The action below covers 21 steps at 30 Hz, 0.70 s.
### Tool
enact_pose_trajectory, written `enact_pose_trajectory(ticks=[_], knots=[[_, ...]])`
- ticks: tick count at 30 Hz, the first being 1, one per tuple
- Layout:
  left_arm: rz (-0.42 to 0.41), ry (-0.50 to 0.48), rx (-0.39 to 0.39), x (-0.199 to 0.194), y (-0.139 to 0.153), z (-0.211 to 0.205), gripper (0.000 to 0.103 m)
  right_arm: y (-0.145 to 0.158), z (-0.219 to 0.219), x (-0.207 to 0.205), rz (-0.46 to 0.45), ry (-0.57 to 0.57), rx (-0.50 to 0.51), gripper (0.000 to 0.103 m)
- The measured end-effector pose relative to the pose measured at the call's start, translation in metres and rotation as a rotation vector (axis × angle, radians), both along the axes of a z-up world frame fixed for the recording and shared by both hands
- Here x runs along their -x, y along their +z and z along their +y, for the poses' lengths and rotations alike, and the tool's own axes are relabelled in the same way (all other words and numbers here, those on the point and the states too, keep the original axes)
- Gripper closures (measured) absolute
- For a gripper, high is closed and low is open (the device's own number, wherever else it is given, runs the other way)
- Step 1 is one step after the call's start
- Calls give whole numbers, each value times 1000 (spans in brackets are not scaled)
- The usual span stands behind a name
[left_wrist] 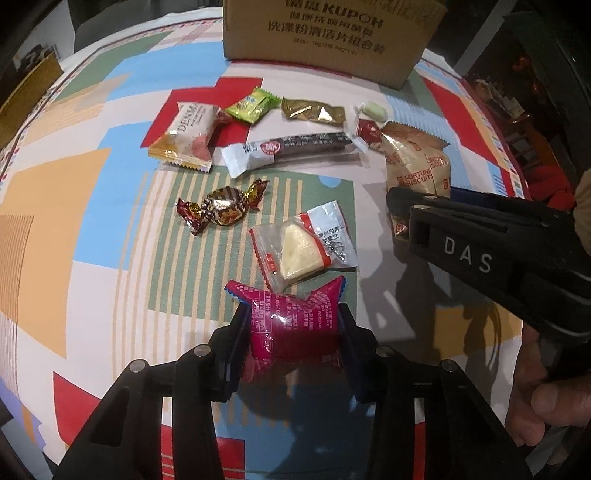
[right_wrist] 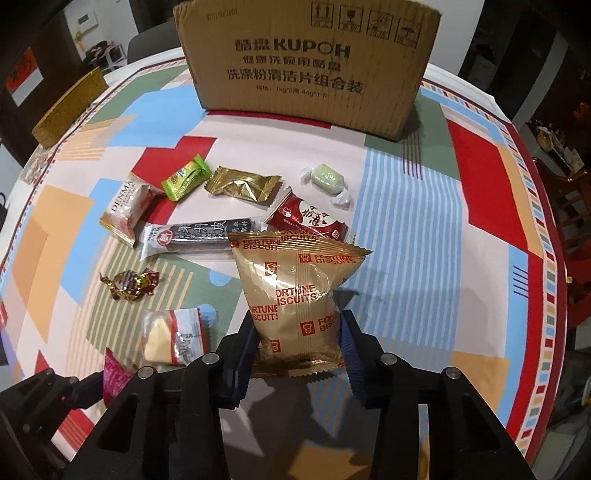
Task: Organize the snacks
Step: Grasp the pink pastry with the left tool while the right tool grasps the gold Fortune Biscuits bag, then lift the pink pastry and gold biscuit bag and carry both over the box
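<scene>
left gripper [left_wrist: 291,332] is pinching a crinkly magenta foil snack packet [left_wrist: 293,326] low over the patchwork tablecloth [left_wrist: 92,229]; right gripper [right_wrist: 299,332] is pinching a gold fortune biscuits bag [right_wrist: 295,291], brown cardboard box [right_wrist: 306,70] sitting behind.

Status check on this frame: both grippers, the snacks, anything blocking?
Left gripper clamped on pink packet. Right gripper clamped on Fortune Biscuits bag. Other snacks loose on tablecloth; cardboard box behind, nothing blocking.

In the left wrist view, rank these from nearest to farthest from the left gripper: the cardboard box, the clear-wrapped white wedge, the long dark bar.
From the left gripper:
1. Clear-wrapped white wedge, just beyond the fingertips.
2. Long dark bar, mid-table.
3. Cardboard box, at the far edge.
</scene>
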<state>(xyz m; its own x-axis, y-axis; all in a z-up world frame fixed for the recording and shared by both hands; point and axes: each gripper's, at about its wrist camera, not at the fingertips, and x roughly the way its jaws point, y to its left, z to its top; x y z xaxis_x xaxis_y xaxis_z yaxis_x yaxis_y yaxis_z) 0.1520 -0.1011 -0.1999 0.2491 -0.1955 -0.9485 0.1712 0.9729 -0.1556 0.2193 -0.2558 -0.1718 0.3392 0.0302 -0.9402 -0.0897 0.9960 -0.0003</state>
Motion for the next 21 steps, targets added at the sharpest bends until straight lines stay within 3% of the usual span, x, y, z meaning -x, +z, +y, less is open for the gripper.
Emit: enact_pose_trajectory(ticks=[21], knots=[[-133, 9, 1, -5, 55, 24, 61, 56, -3, 41, -88, -125, -30, 59]])
